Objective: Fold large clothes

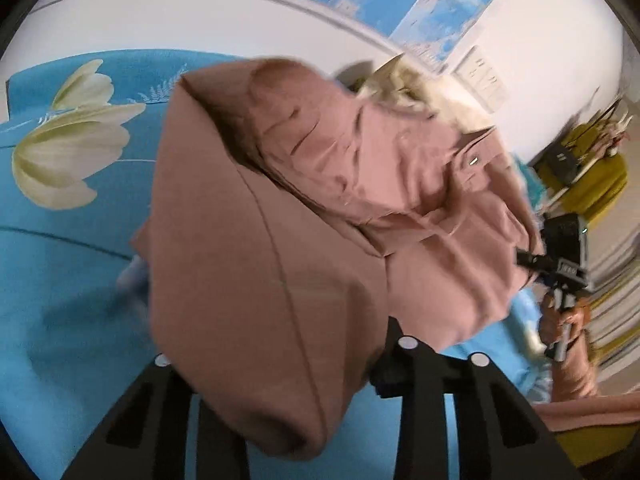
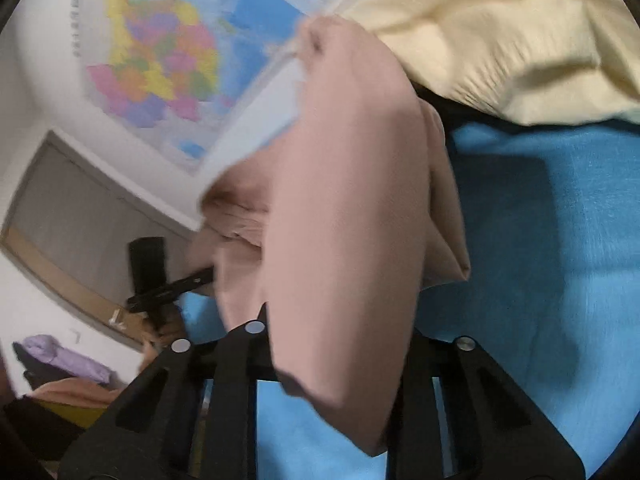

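Observation:
A large dusty-pink garment (image 1: pixel 320 208) hangs bunched between my two grippers above the blue bed sheet (image 1: pixel 60 280). My left gripper (image 1: pixel 288 380) is shut on one part of it, and the cloth drapes over its fingers and hides the tips. My right gripper (image 2: pixel 332 360) is shut on another part of the same pink garment (image 2: pixel 352 200), which falls down between its fingers. The right gripper also shows at the right edge of the left wrist view (image 1: pixel 560 268), held by a hand. The left gripper shows at the left of the right wrist view (image 2: pixel 168 280).
The blue sheet has a large white flower print (image 1: pixel 68 144). A cream quilt or pillow (image 2: pixel 500 40) lies at the bed's head. Maps (image 2: pixel 168 60) hang on the white wall. A cat-like pale shape (image 1: pixel 400 84) sits behind the garment. Purple clothing (image 2: pixel 60 356) lies off the bed.

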A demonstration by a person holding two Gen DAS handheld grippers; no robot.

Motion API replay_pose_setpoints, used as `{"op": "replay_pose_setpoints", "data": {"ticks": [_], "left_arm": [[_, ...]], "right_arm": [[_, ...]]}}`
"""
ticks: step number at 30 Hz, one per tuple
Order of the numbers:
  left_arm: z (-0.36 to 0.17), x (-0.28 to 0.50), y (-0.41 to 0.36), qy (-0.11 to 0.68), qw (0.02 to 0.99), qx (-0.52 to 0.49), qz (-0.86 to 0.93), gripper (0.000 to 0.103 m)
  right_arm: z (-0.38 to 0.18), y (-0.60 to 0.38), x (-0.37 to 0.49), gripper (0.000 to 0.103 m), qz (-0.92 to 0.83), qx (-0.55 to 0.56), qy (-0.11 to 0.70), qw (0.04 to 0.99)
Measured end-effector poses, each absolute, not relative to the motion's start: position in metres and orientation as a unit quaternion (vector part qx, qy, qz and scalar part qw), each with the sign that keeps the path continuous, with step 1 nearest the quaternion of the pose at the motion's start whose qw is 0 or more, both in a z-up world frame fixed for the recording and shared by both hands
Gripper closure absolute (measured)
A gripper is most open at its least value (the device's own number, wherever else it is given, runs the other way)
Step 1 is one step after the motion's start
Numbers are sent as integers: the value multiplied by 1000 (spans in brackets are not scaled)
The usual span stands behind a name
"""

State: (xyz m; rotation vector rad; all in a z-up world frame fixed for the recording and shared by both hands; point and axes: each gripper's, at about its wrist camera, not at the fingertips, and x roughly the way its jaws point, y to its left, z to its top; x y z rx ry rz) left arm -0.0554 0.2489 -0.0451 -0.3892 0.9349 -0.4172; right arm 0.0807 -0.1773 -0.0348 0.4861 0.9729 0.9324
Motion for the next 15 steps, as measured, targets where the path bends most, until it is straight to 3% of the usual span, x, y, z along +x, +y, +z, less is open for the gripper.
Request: {"op": "replay_pose_setpoints", "data": {"ticks": [4,6,7,8,10,12,13,15], "left_arm": [[-21,-94,255,422,853,-205,-229,69],[-26,-114,259,429,852,-196,-228,56],[-36,-120,258,443,852,-177,-215,48],[-43,-121,260,459,852,-163,-191,37],[-57,-116,264,493,840,-160,-160,35],[-48,-117,275,478,847,-176,-152,34],[-40,-120,278,465,855,-174,-148,34],[-9,-130,285,410,890,-151,-128,25]], "right_arm": [[-7,-190,39,84,449,217,431,752],[-12,-197,24,82,429,197,451,758],[-24,-200,23,73,406,198,473,756],[-36,-204,26,56,375,191,499,757],[-53,-212,32,49,305,172,533,770],[-48,-222,35,27,282,182,530,779],[-37,-227,35,21,261,174,515,798],[-9,-229,30,20,248,148,471,834]]}}
